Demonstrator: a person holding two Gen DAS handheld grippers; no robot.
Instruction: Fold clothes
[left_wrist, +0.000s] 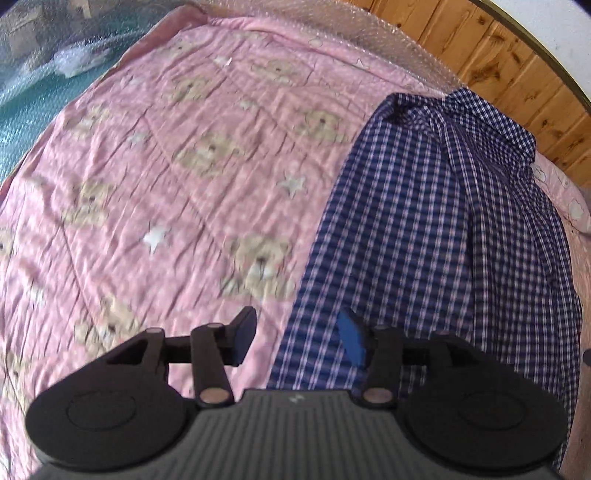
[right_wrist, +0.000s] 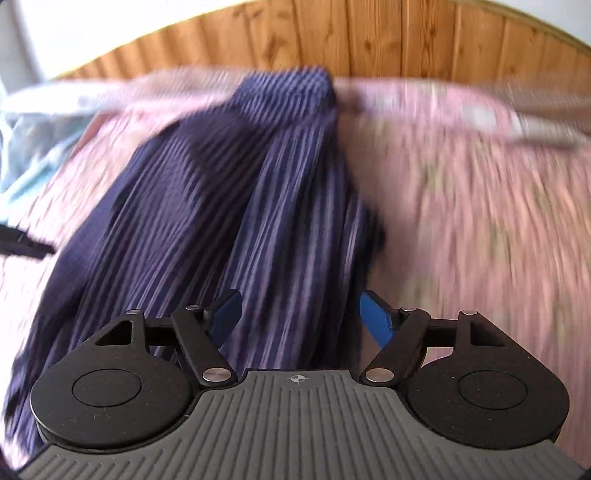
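Note:
A navy and white checked shirt (left_wrist: 436, 229) lies stretched out on a pink bedspread (left_wrist: 177, 184), its collar end toward the wooden headboard. My left gripper (left_wrist: 299, 338) is open and empty, hovering over the shirt's near left edge. In the right wrist view the same shirt (right_wrist: 229, 206) is blurred by motion and runs away from me toward the headboard. My right gripper (right_wrist: 299, 317) is open and empty above the shirt's near end. The tip of the other gripper (right_wrist: 26, 243) shows at the left edge.
The bedspread (right_wrist: 472, 192) has a teddy bear and star print and covers the bed. A wooden headboard (left_wrist: 517, 70) stands behind the shirt and also shows in the right wrist view (right_wrist: 369, 37). Bubble wrap over teal cloth (left_wrist: 44, 81) lies at the far left.

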